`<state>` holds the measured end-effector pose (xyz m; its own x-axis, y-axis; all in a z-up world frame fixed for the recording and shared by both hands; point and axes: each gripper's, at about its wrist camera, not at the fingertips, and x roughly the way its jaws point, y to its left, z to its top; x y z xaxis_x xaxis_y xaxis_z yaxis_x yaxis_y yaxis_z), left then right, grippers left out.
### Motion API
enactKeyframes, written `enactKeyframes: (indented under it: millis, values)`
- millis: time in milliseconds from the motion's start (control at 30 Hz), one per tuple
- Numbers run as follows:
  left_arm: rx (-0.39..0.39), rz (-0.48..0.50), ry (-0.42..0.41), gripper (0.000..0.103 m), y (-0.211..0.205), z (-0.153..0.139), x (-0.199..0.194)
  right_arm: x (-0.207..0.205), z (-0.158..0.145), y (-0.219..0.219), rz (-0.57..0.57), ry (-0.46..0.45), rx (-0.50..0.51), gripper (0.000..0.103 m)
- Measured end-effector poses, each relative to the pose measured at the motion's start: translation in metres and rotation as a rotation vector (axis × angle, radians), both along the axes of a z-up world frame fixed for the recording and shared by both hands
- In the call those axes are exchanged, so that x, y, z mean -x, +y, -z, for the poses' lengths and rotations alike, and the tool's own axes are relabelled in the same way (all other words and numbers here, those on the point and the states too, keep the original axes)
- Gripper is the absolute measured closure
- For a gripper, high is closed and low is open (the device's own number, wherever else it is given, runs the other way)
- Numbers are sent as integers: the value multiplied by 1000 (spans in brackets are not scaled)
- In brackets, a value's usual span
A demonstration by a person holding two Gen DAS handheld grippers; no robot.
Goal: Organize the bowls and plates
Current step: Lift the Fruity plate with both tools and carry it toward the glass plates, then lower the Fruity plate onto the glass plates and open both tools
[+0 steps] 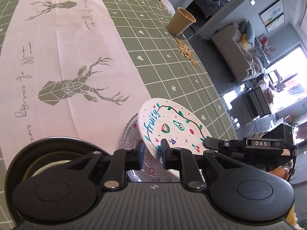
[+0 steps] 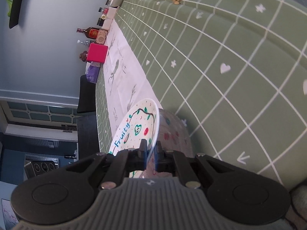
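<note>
A white plate (image 1: pixel 172 126) painted with fruit and the word "Fruity" is held tilted above a clear patterned glass plate (image 1: pixel 132 134) on the table. My left gripper (image 1: pixel 152 149) straddles the white plate's near rim, its fingers close on either side. My right gripper (image 2: pixel 150 149) is shut on the opposite rim of the white plate (image 2: pixel 137 126); its body shows in the left wrist view (image 1: pixel 259 144). The glass plate (image 2: pixel 172 134) lies under the white one. A dark bowl (image 1: pixel 48 159) sits at the lower left, partly hidden by my left gripper.
The table has a green grid cloth (image 1: pixel 163 57) with a pale runner (image 1: pixel 63 57). A tan paper cup (image 1: pixel 181 22) and spilled snack pieces (image 1: pixel 186 49) lie near the far edge. Bottles and a pink box (image 2: pixel 96 53) stand at the table's far end.
</note>
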<state>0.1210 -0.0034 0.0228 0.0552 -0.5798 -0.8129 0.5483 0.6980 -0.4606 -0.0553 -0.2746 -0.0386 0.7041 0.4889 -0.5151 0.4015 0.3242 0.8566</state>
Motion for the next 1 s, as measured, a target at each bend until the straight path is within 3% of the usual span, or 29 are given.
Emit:
enactKeyframes:
  millis: [500,667,733,1000]
  values:
    - [-199,88,-140,78,-33,-3,8,3,12,-4,29,46,-74,100]
    - [-221,93,-162,78,-35,-2,10,2,16,0,2,54,-77,103]
    - [-225,89,-165,78,-34,-2,9,2,21,1,1,58,-122,103]
    - [-224,60,-194,78,-32,-3,8,0,9,12,-57,66,-5,103]
